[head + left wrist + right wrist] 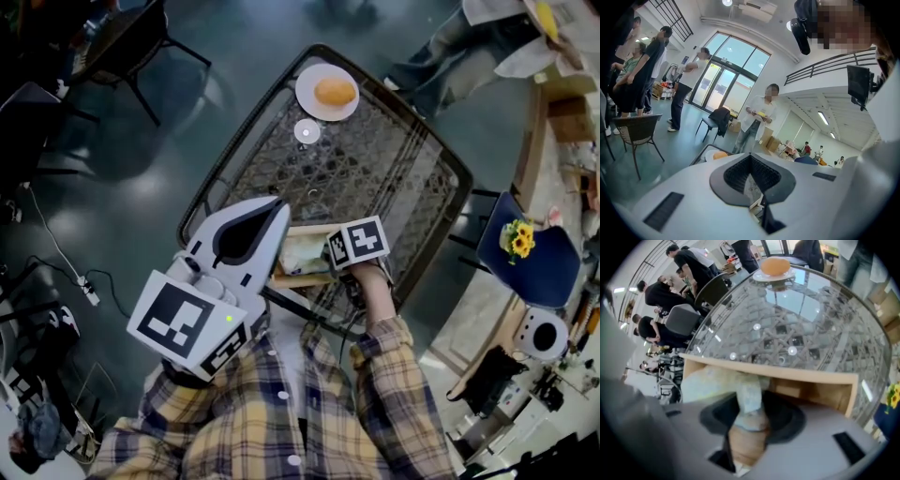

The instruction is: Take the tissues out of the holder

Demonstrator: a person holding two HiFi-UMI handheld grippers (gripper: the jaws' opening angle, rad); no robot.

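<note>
The right claw [749, 420] reaches down into the wooden holder [806, 377] at the near edge of the glass table [801, 315]. Its jaws are slightly apart and pinch a tuft of tissue [749, 392], which rises out of the pale stack in the holder and fills the gap between the pads. The left claw [751, 158] is held up above the holder, jaw tips together and nothing between them. At the table's far side a plate [307, 105] carries an orange round thing [335, 91].
</note>
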